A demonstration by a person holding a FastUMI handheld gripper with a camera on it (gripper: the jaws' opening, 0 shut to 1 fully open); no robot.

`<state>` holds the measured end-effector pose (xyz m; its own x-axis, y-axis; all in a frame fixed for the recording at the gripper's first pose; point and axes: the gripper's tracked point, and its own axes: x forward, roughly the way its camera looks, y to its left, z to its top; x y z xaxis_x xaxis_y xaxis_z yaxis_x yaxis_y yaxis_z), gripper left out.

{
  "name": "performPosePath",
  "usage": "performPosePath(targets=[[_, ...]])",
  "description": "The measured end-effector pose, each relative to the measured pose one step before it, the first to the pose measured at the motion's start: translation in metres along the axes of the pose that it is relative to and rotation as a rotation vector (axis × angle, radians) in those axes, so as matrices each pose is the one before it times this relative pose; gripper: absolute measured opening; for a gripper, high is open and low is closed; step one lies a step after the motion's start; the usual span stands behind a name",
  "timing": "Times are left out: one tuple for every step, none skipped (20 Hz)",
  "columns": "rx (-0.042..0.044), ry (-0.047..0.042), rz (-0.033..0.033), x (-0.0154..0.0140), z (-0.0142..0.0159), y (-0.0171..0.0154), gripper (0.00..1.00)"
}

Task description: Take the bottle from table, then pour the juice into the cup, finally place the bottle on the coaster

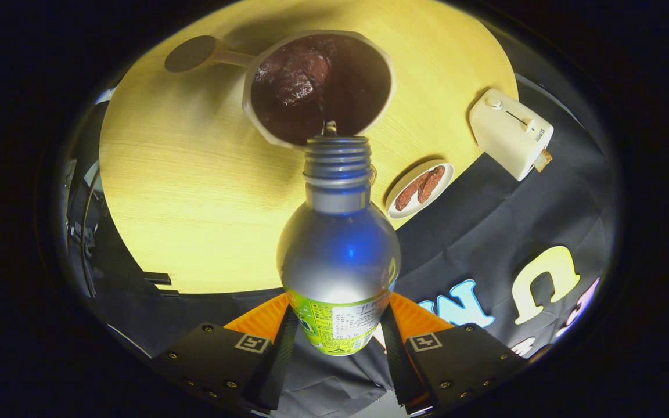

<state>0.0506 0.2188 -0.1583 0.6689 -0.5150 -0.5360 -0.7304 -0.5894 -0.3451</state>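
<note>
My gripper is shut on a silver metal bottle with a green label, both fingers pressing its lower body. The bottle is tipped forward, its threaded uncapped neck right over the near rim of a pale cup. The cup holds dark juice, and a thin stream runs from the bottle's mouth into it. A dark round coaster lies on the yellow wooden table just beside the cup, on the side away from the toaster.
A small white plate with brown food pieces sits near the table's edge, close to the bottle's neck. A cream toaster stands beyond it at the table's edge. Black cloth hangs past the table.
</note>
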Motion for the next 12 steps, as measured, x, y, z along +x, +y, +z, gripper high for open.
performPosePath(targets=[[-0.00529, -0.00061, -0.00392, -0.00065, 0.00018, -0.0017, 0.72], [-0.00226, 0.0008, 0.0027, -0.00057, 0.00011, 0.00103, 0.72], [-0.00084, -0.00197, 0.00418, -0.00197, 0.00167, 0.0019, 0.71], [-0.0012, 0.00042, -0.00223, -0.00241, 0.00069, 0.0014, 0.72], [-0.00182, 0.00107, -0.00271, -0.00182, -0.00012, -0.00037, 0.72], [-0.00143, -0.00063, -0.00131, -0.00039, 0.00059, 0.00082, 0.71], [-0.00139, 0.00153, 0.00172, -0.00076, -0.00032, 0.00057, 0.72], [0.0009, -0.00471, -0.00364, -0.00015, 0.00152, 0.00067, 0.71], [0.00734, -0.00204, -0.00155, -0.00109, 0.00149, 0.00009, 0.72], [0.00929, -0.00026, 0.00471, -0.00048, -0.00039, 0.00436, 0.71], [0.00385, -0.00212, 0.00187, 0.0001, 0.00024, 0.00133, 0.72], [-0.00089, 0.00096, -0.002, 0.00083, -0.00049, -0.00167, 0.72]])
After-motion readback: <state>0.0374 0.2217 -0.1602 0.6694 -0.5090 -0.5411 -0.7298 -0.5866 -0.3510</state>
